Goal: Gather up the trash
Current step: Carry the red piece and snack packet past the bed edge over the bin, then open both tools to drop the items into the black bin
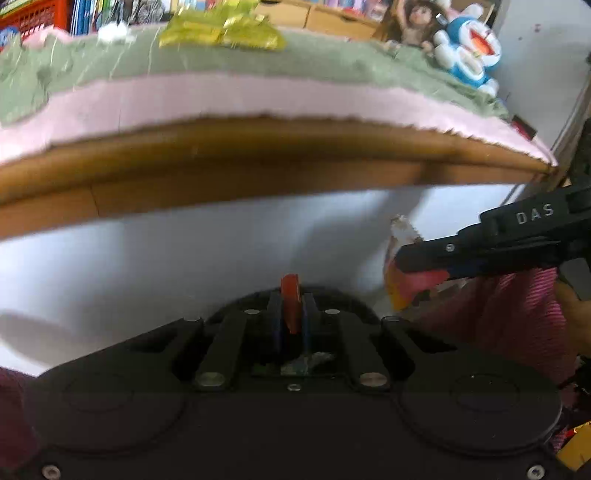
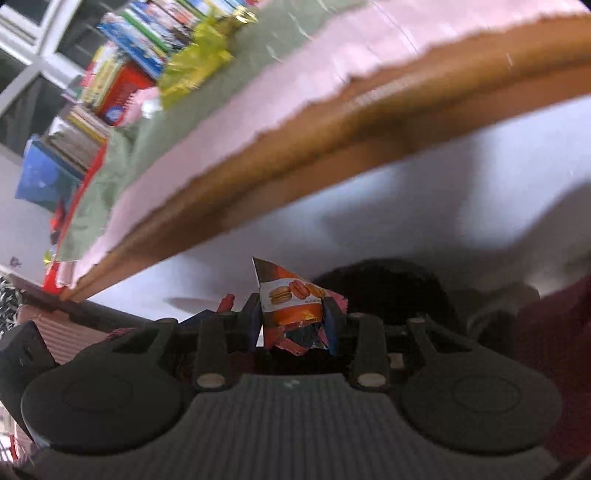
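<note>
1. The left gripper (image 1: 291, 314) is pinching a small red scrap (image 1: 290, 308) between its fingers (image 1: 275, 325), which are standing almost together with only the thin scrap between them.
2. The right gripper (image 2: 293, 317) is holding a crumpled snack wrapper (image 2: 291, 306), orange and white with biscuits printed on it, between its fingers (image 2: 253, 317); these are standing narrowly apart and pressing on both sides of the wrapper.
3. In the left wrist view the right gripper (image 1: 410, 260) is coming in from the right edge, with the same wrapper (image 1: 402, 284) hanging out of its tip.
4. Both grippers are hanging in front of the near edge of the bench (image 1: 258, 158), below its brown rim, with a pale surface (image 1: 184, 258) behind them.
5. A pink cloth (image 1: 221, 99) is covering the near part of the bench top, and a green cloth (image 1: 295, 62) is lying over it further back.
6. A yellow crinkled wrapper (image 1: 221, 31) is lying on the green cloth at the far side, and a white tuft (image 1: 110, 31) is sitting to its left.
7. A blue and white plush toy (image 1: 469, 48) is resting at the far right of the bench, with a doll (image 1: 413, 26) just beside it on its left.
8. Books (image 2: 147, 29) and a red crate (image 1: 37, 16) are standing behind the bench at the far side.
9. A striped pink sleeve (image 1: 509, 317) is showing below the right gripper at the right edge of the left wrist view.
</note>
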